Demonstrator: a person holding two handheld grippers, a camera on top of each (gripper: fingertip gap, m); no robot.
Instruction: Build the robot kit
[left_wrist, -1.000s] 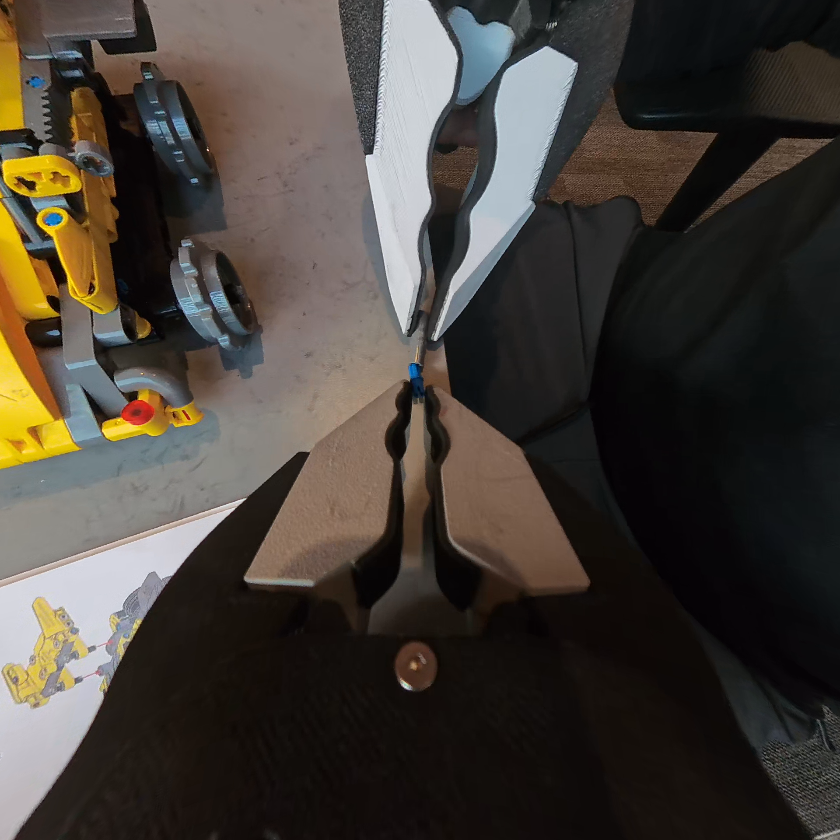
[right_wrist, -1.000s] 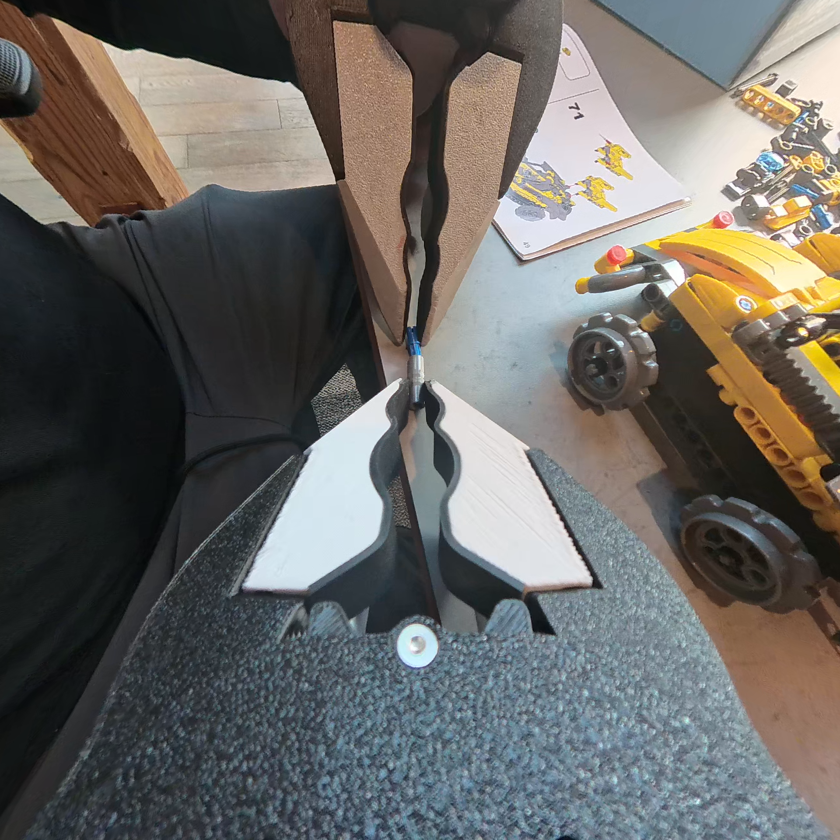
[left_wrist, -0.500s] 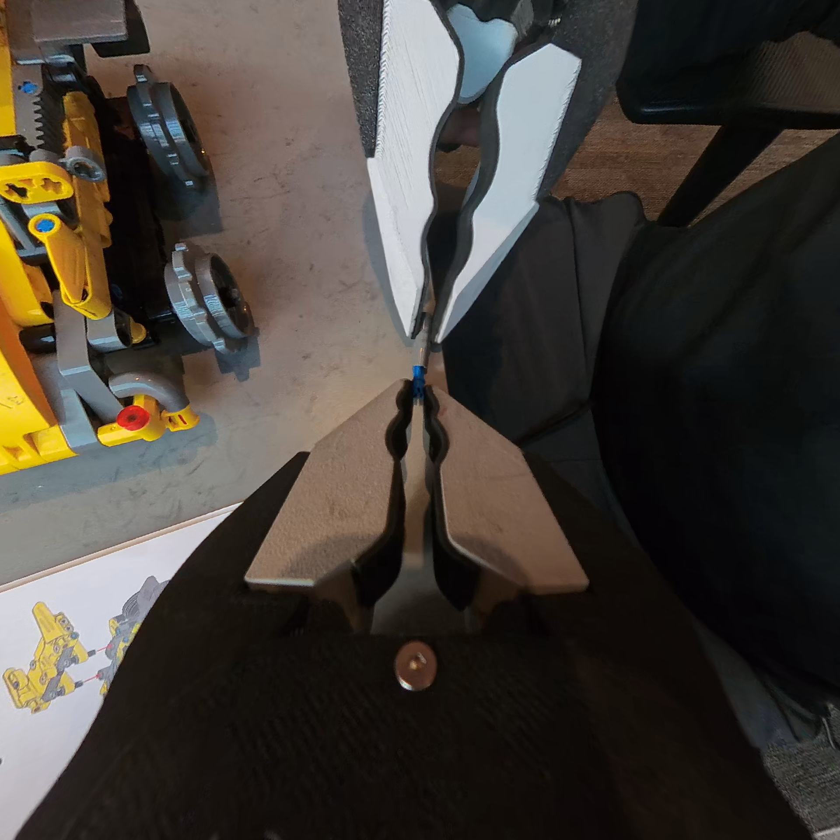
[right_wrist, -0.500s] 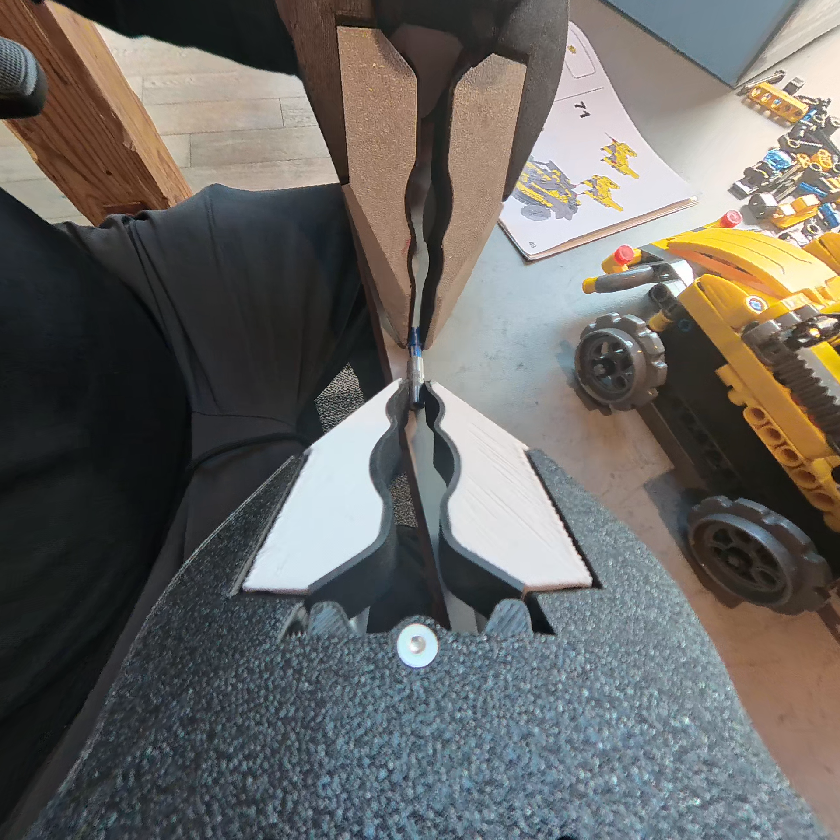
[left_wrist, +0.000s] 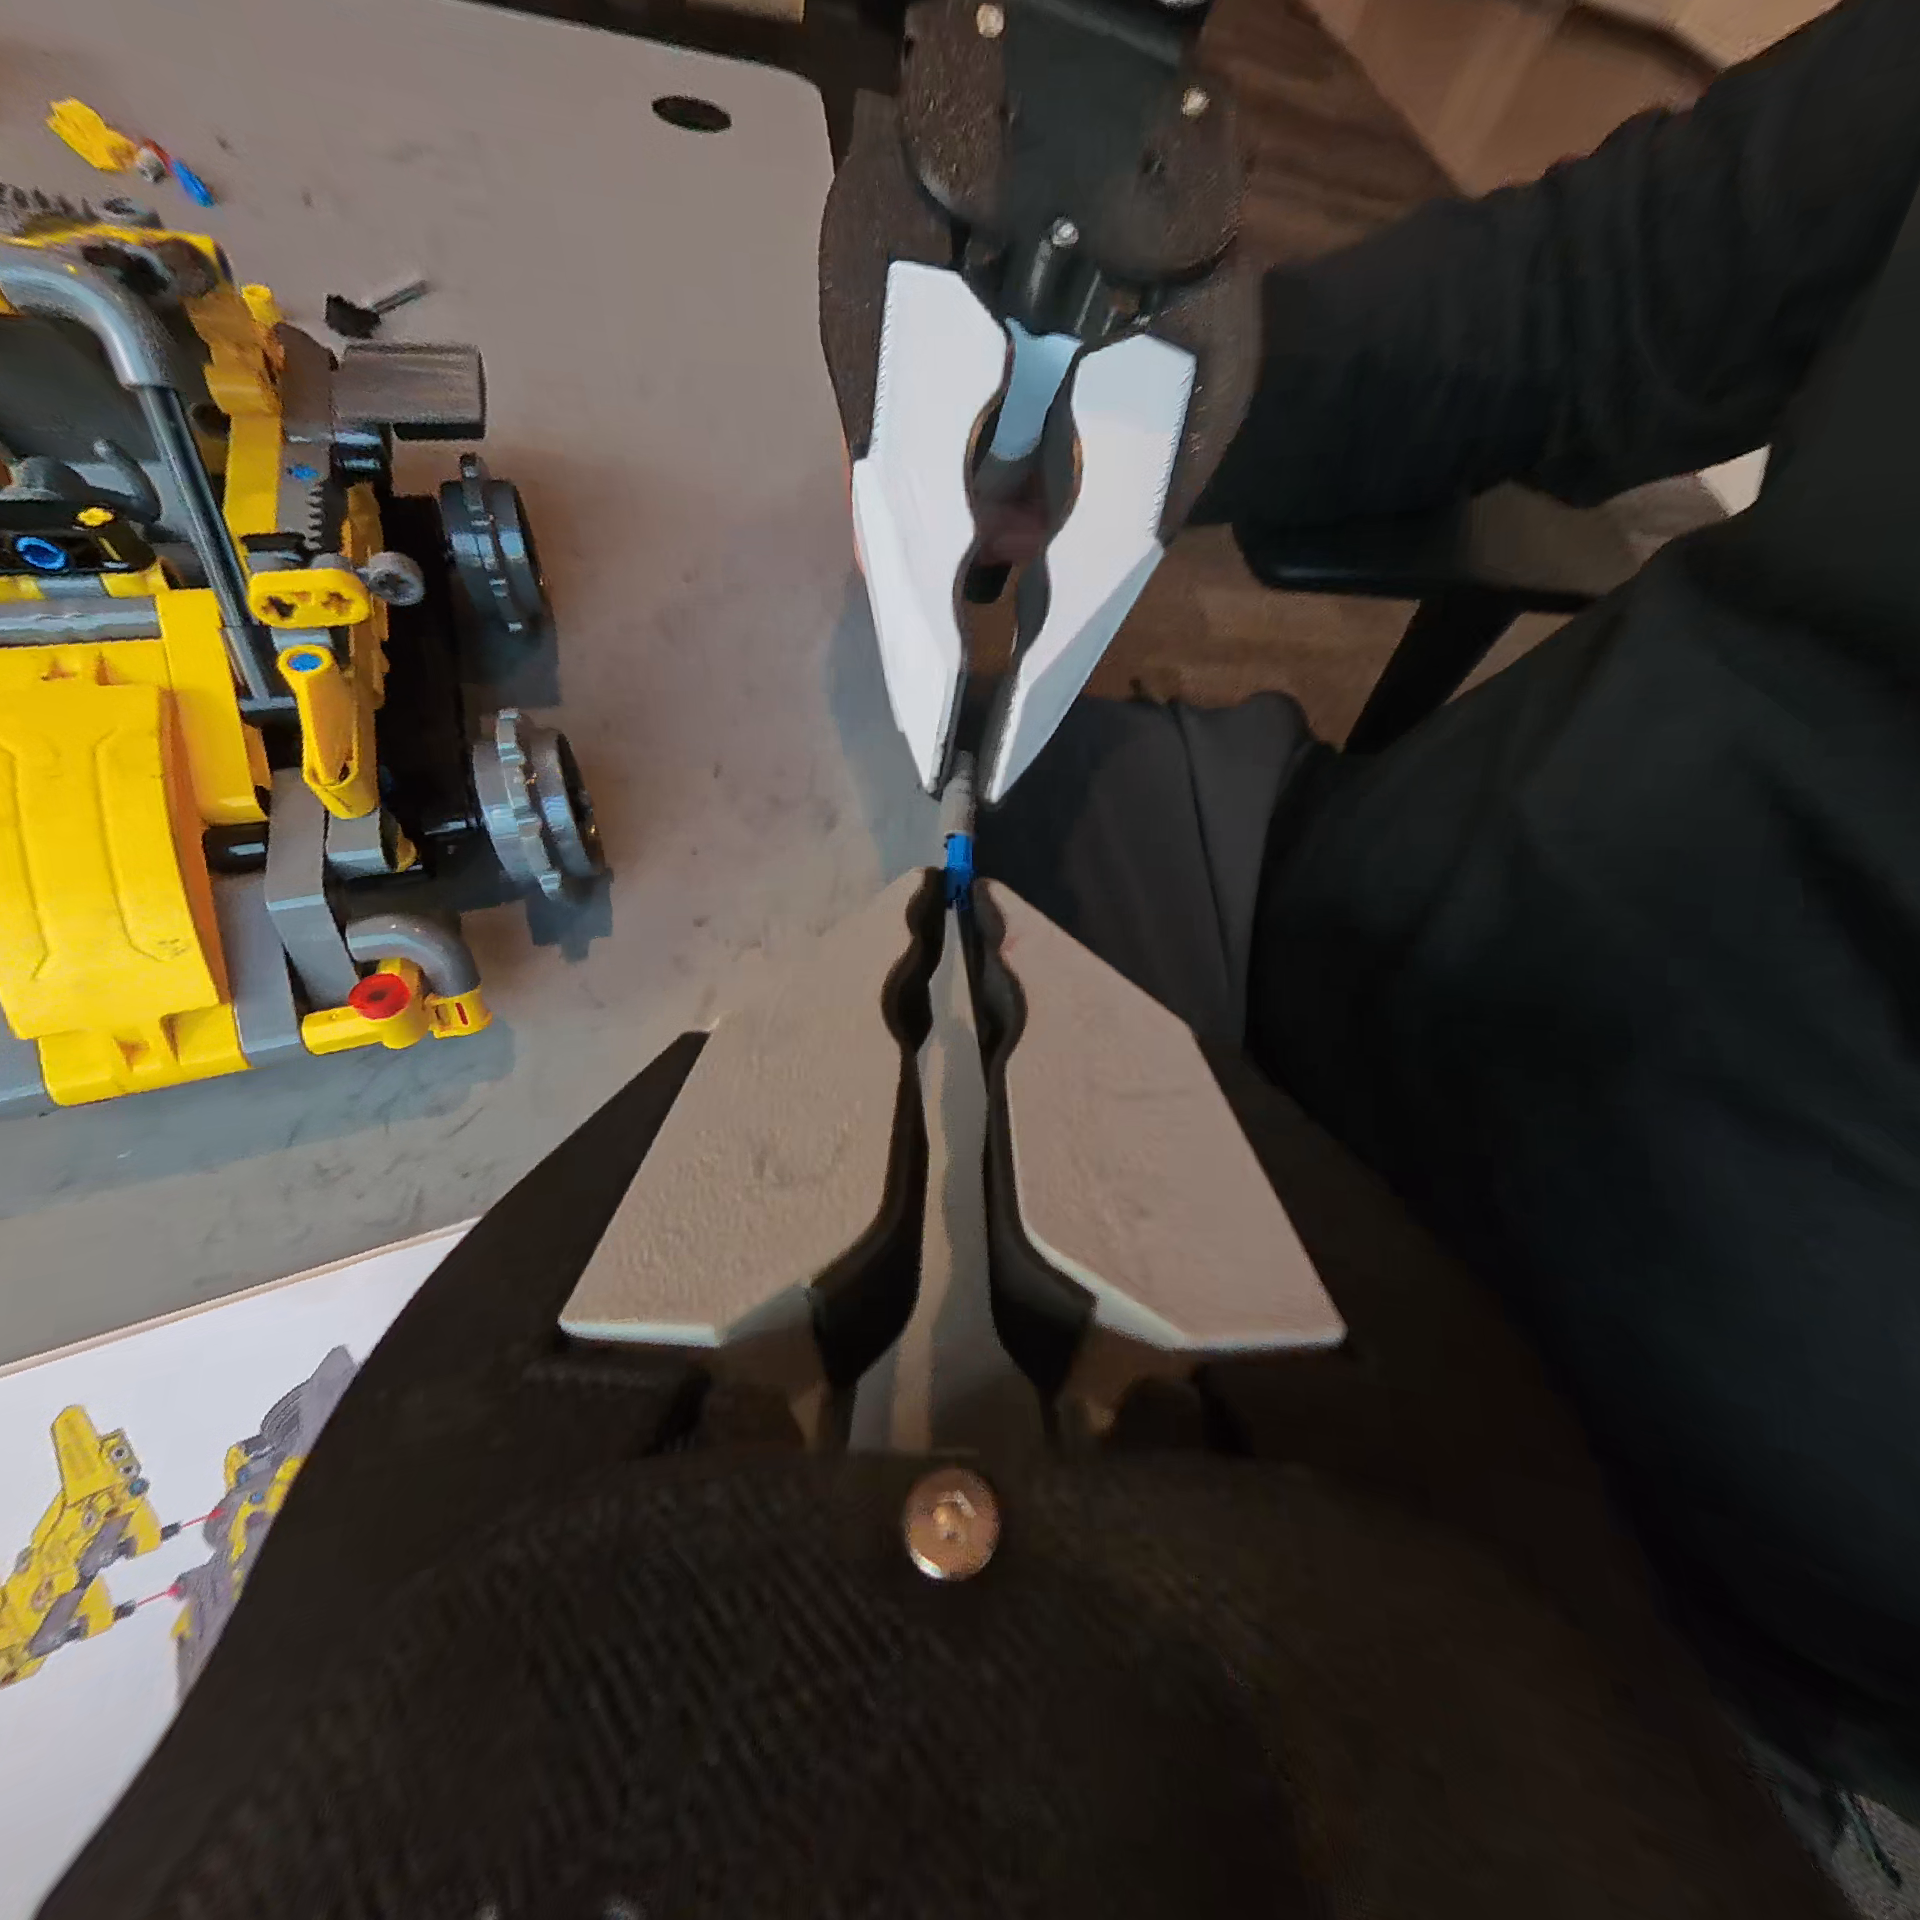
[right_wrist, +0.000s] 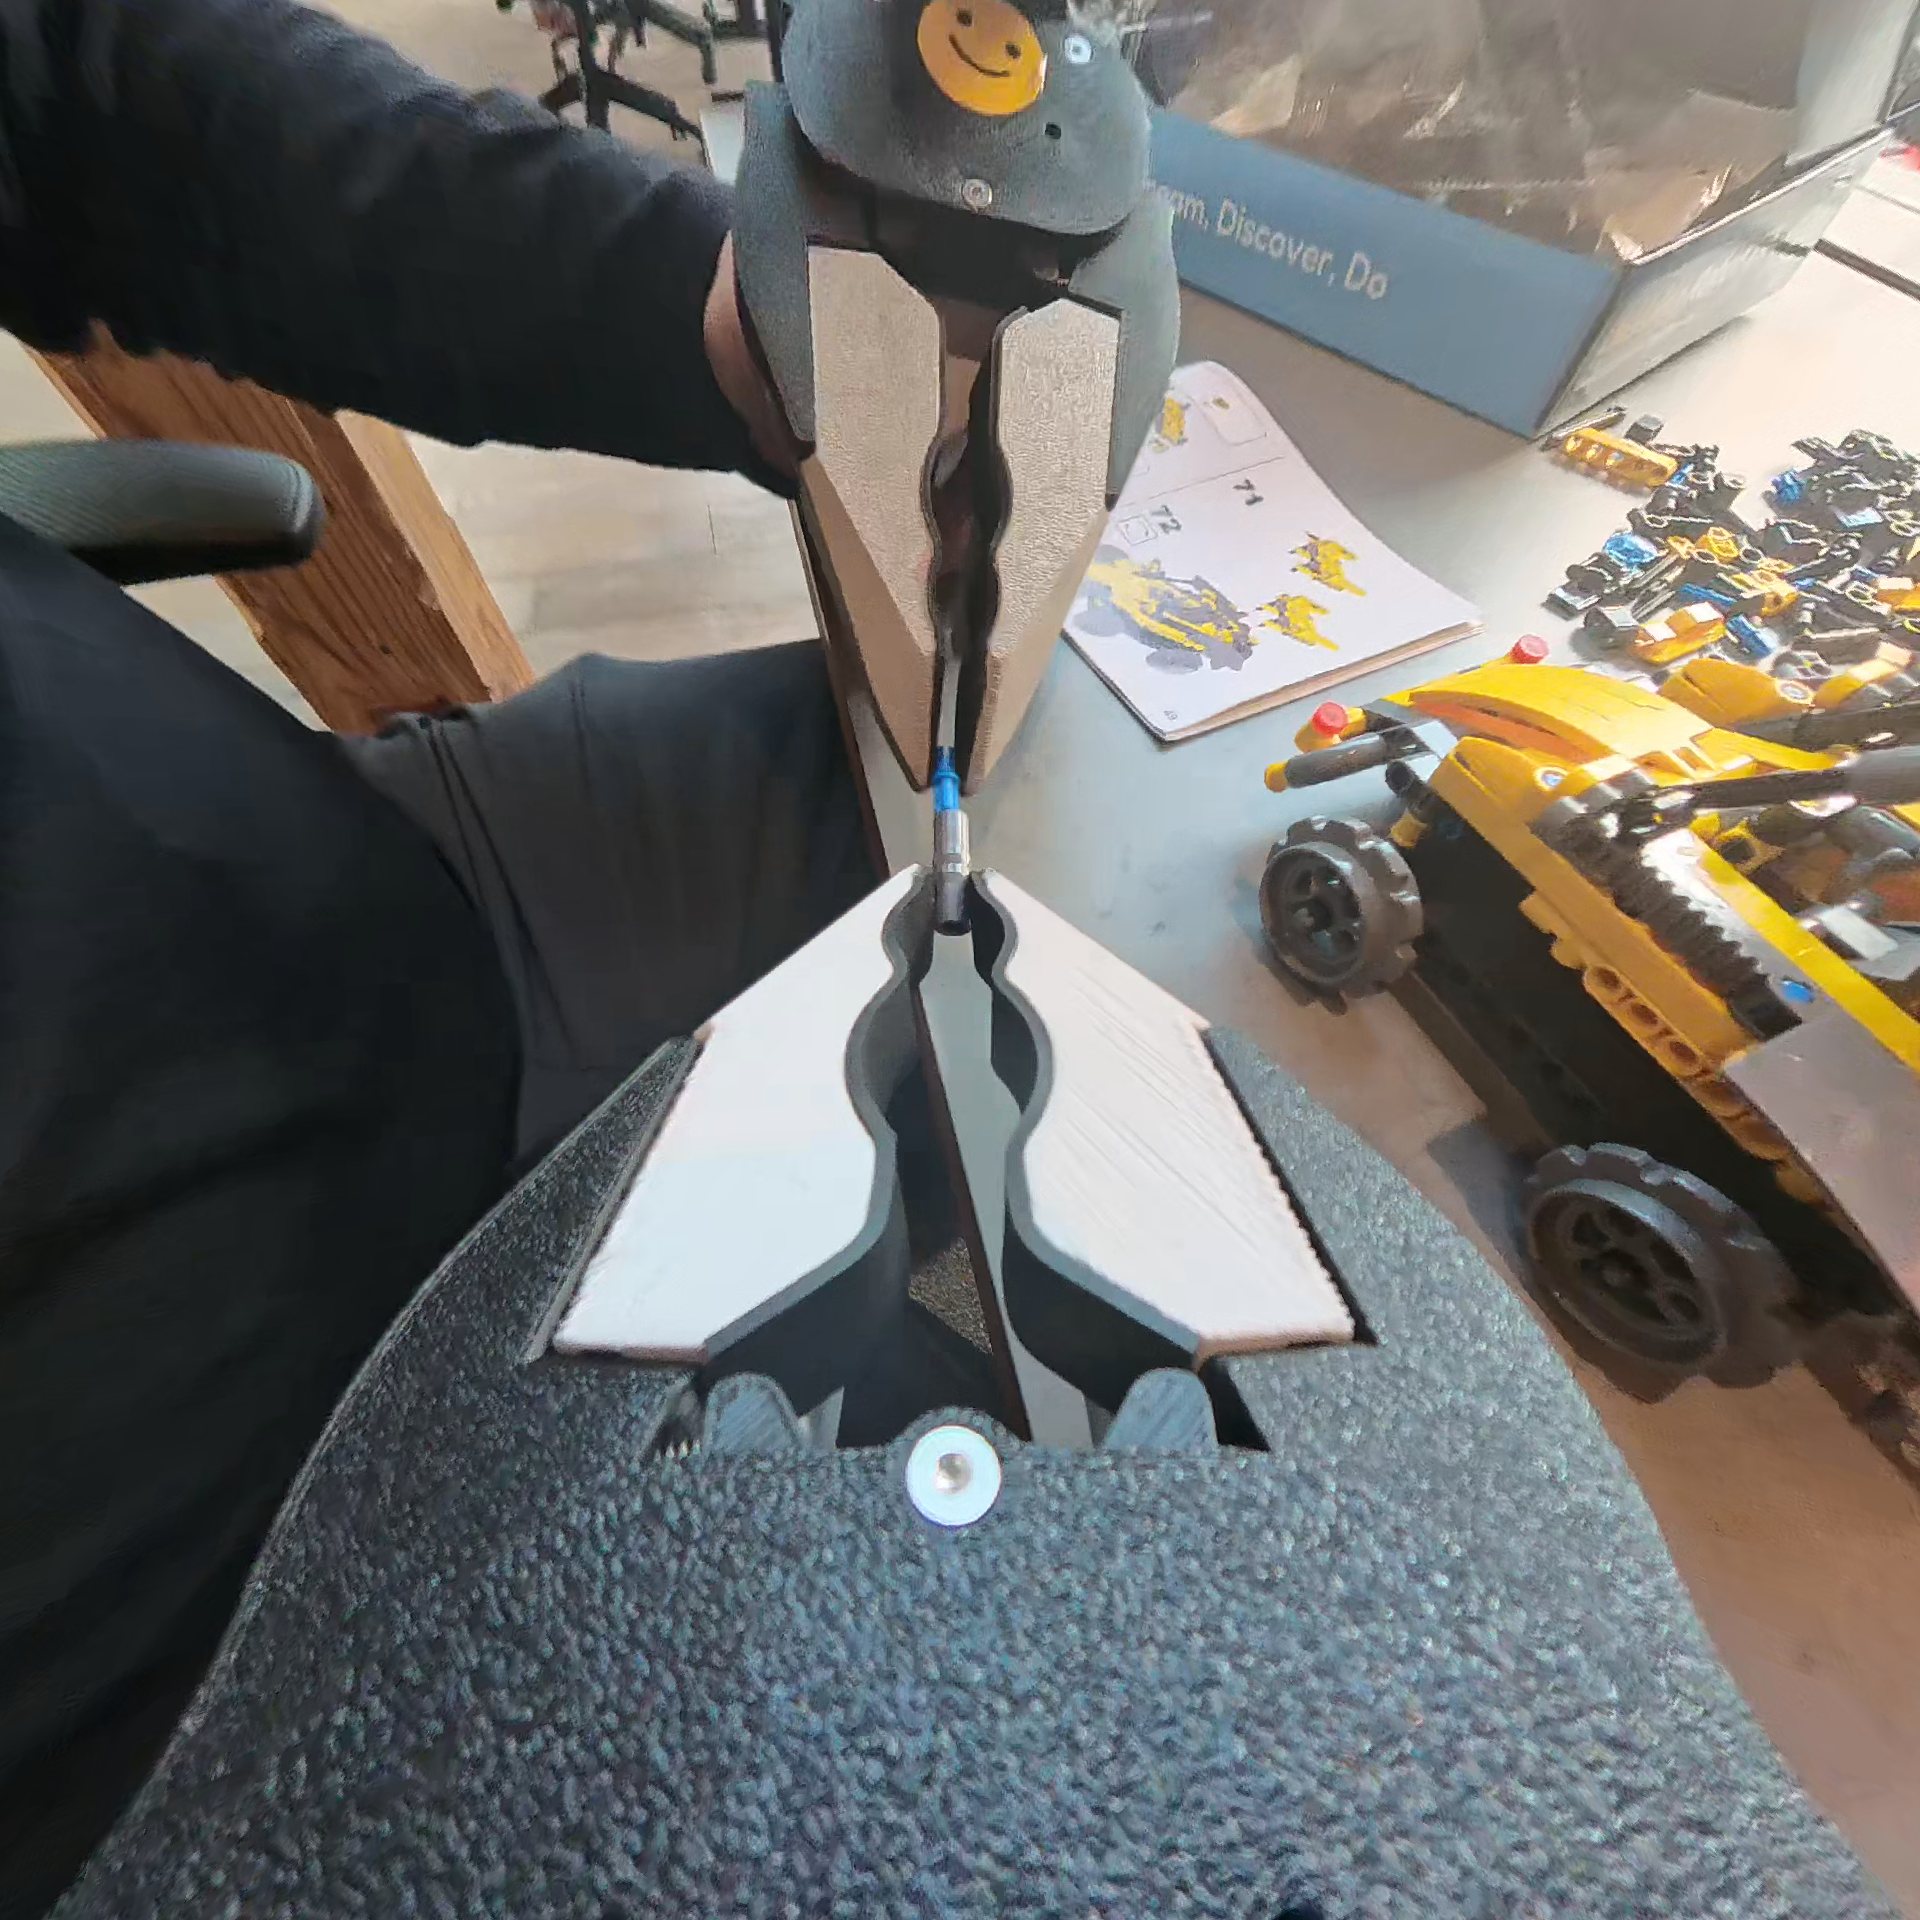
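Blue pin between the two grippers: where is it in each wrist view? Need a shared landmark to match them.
Left wrist view: the blue pin sits just above centre, at the tips of that view's own tan fingers.
Right wrist view: the blue pin sits above centre, at the far gripper's tips, joined to a grey sleeve.
Shared landmark: the yellow model vehicle, left in the left view, right in the right view.
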